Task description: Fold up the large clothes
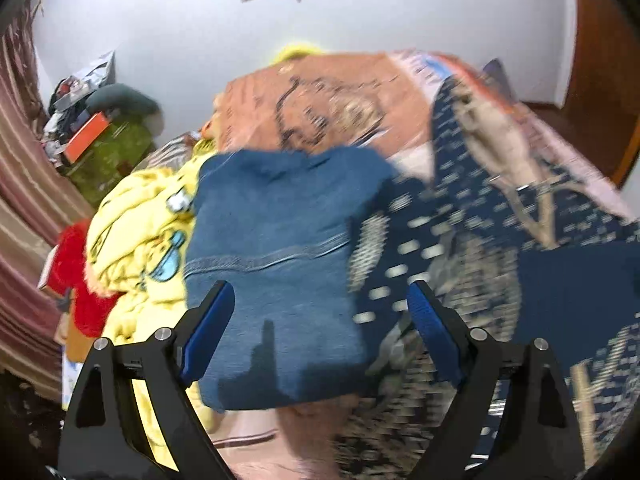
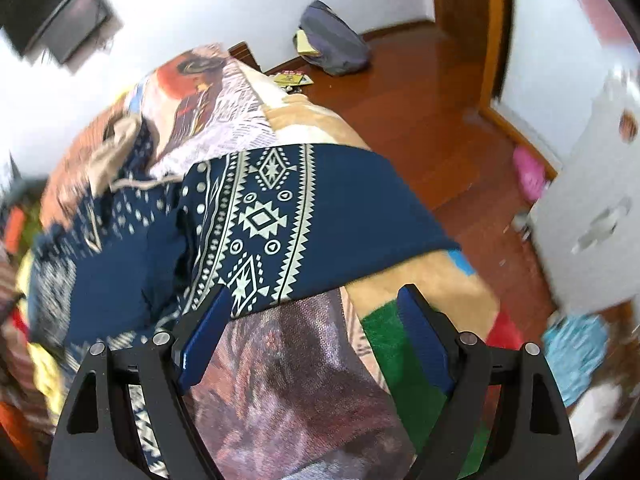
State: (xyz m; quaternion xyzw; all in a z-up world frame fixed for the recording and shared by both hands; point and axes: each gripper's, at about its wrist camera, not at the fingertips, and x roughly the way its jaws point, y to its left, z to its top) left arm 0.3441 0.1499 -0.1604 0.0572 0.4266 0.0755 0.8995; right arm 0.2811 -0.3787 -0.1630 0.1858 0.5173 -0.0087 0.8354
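A large navy garment with a white geometric pattern (image 2: pixel 280 216) lies spread across the bed; it also shows blurred in the left wrist view (image 1: pixel 480 216). A folded blue denim piece (image 1: pixel 276 264) lies on the bed to its left. My left gripper (image 1: pixel 320 300) is open and empty, hovering over the denim piece's near part. My right gripper (image 2: pixel 316 304) is open and empty, above the navy garment's near hem and the printed bedspread (image 2: pixel 288 380).
A yellow cartoon-print cloth (image 1: pixel 140 232) and a red item (image 1: pixel 84 284) lie left of the denim. A cluttered green table (image 1: pixel 104 152) stands by the striped curtain (image 1: pixel 20 208). Right of the bed are wooden floor (image 2: pixel 420 120), a grey bag (image 2: pixel 336 40) and a white cabinet (image 2: pixel 592 216).
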